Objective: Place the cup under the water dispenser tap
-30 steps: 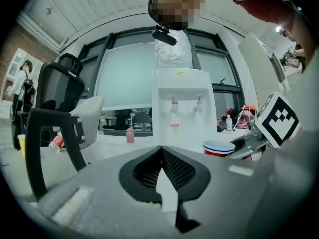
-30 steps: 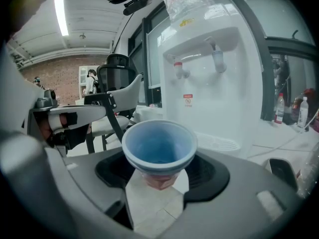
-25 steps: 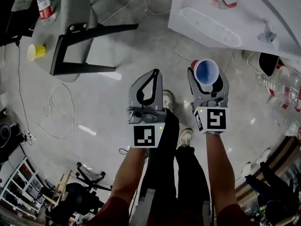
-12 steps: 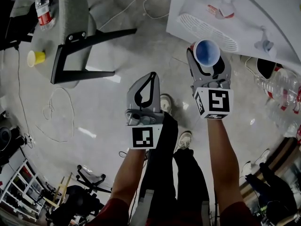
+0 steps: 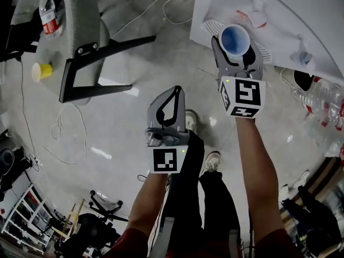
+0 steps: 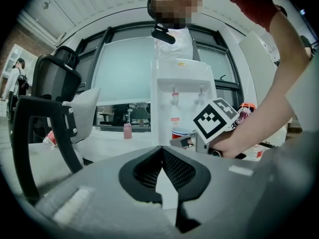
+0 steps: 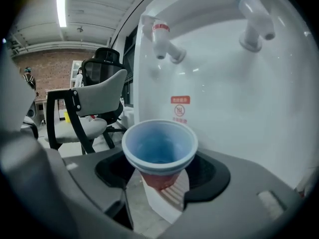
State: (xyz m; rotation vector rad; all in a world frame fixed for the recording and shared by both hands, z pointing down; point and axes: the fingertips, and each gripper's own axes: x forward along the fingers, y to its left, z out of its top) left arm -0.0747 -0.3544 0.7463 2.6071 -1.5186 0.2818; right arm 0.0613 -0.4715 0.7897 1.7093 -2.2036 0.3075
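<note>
Looking down in the head view, much of the drip grille (image 5: 213, 20) of the water dispenser (image 5: 290, 15) was covered by the cup (image 5: 235, 38) and the right gripper (image 5: 235, 50). The dispenser's far side was cut off at the 2 o'clock edge. The cup's red base was hidden from above. In the right gripper view it was seen clamped upright between the 2 jaws, with its blue inside showing. The cup was held close in front of the dispenser and lower than the 2 taps, the red tap (image 7: 162, 39) at 12 o'clock from its rim and the other tap (image 7: 254, 31) at 1 o'clock. Whether it stood beneath either tap could not be settled. The left gripper (image 5: 174, 90) was held at 7 o'clock from the cup, its jaws pressed together on nothing. Bare floor (image 5: 134, 128) lay open at 9 o'clock of both grippers, bounded by a chair (image 5: 80, 31) at 10 o'clock and a loose cable (image 5: 64, 122).
</note>
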